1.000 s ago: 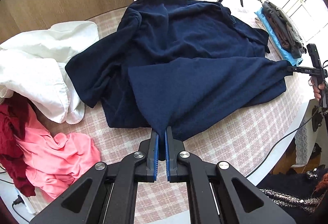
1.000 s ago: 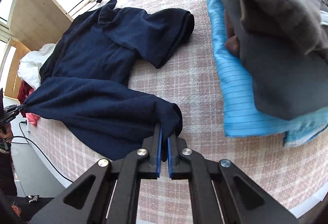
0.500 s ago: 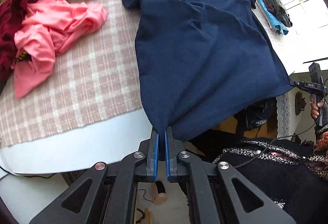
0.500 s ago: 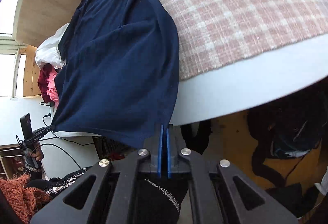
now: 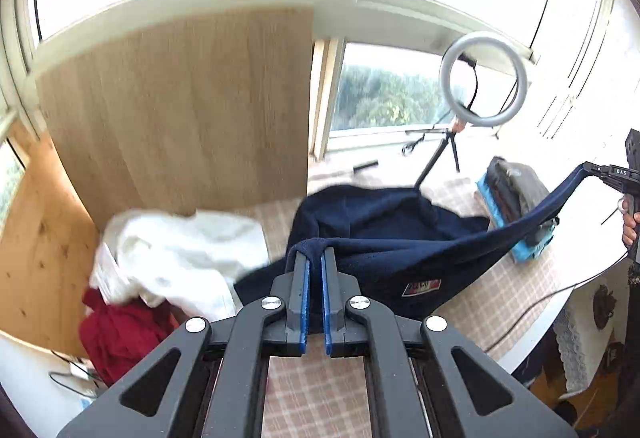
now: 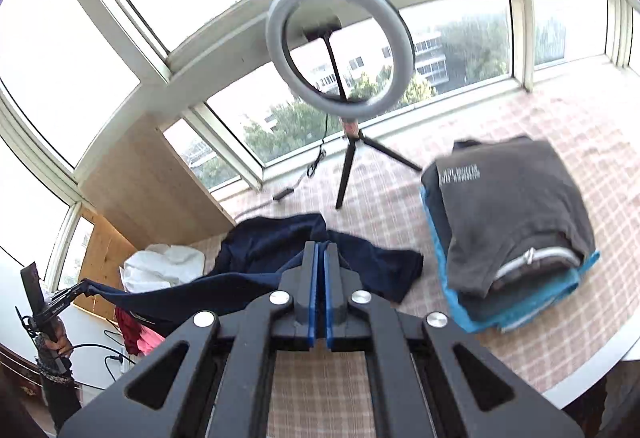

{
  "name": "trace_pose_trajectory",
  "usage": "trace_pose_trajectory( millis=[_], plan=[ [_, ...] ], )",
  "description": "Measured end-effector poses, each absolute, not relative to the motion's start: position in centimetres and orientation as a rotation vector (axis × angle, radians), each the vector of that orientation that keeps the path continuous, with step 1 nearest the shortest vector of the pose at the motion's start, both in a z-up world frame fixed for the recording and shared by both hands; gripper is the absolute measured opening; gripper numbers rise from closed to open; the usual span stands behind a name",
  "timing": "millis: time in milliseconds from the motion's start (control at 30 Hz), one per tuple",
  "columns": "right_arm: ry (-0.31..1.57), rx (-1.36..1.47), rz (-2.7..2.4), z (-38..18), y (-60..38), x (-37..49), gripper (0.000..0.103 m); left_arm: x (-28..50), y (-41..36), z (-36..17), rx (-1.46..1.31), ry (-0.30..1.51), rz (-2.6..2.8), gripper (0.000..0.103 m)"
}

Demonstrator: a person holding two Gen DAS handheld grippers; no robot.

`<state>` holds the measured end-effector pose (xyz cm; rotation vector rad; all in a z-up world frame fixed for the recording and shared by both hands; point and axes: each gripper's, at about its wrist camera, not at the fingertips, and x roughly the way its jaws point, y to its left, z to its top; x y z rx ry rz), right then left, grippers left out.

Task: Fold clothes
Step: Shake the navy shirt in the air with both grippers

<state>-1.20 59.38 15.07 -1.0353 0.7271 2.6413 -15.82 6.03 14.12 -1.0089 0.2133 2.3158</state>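
A navy knit garment (image 5: 400,242), soft and matte with a small stitched label patch (image 5: 422,286) near its hem, hangs stretched between two pairs of tongs above the table (image 5: 500,302). The left tongs (image 5: 315,262) are pressed together, pinching a bunched corner of the navy fabric that curls over their blue-lined tips. The right tongs (image 6: 320,258) are likewise pressed together on the opposite corner, the cloth running away from them in a taut band. The rest of the garment trails down and lies rumpled on the table behind the lifted edge.

The table is rounded at its edge, white-rimmed, and covered with a woven pink-and-cream checked cloth (image 6: 560,334). At its right stands one neat stack of folded clothes (image 6: 512,230): a grey piece with pale printed lettering on top, darker layers below, and a bright blue striped one at the bottom. At the left lie three loose garments in a heap: one white and crumpled (image 5: 176,258), one deep red (image 5: 116,338), one pink (image 6: 149,338) just visible below it in the right wrist view.

One ring light (image 6: 340,41), a smooth pale hoop on a thin black tripod, stands at the back of the table by the windows. A pale wood-grain panel (image 5: 180,109) rises behind the white garment.
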Motion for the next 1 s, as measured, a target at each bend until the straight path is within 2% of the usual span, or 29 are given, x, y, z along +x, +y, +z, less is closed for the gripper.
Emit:
trace_pose_trajectory(
  millis=[100, 167, 233, 333, 433, 567, 767, 867, 1000],
  plan=[
    [0.516, -0.825, 2.734, 26.3, 58.1, 0.2, 0.002, -12.9, 4.4, 21.1, -0.839, 0.21, 2.384, 0.004],
    [0.42, -0.762, 2.767, 29.7, 57.5, 2.2, 0.002, -10.9, 3.5, 23.7, -0.771, 0.216, 2.406, 0.005],
    [0.388, -0.817, 2.763, 28.2, 57.3, 3.3, 0.002, -9.3, 3.1, 22.8, -0.786, 0.247, 2.392, 0.005],
    [0.344, -0.908, 2.751, 25.6, 57.0, 4.9, 0.002, -7.4, 3.7, 17.6, -0.904, 0.333, 2.343, 0.005],
    [0.382, -1.091, 2.682, 18.6, 57.8, 6.3, 0.002, -5.1, 4.8, 10.0, -1.066, 0.378, 2.244, 0.005],
    [0.489, -1.341, 2.541, 5.9, 59.0, 9.5, 0.002, -1.7, 6.2, -1.7, -1.274, 0.428, 2.081, 0.005],
    [0.699, -1.647, 2.292, -11.9, 59.7, 13.4, 0.002, -0.2, 6.2, -17.0, -1.613, 0.336, 1.889, 0.004],
    [0.744, -1.742, 2.205, -16.8, 59.4, 14.8, 0.003, 0.8, 5.7, -19.7, -1.685, 0.312, 1.845, 0.004],
    [0.756, -1.747, 2.206, -16.8, 59.4, 15.9, 0.002, 1.5, 4.9, -19.1, -1.696, 0.278, 1.844, 0.004]
  ],
)
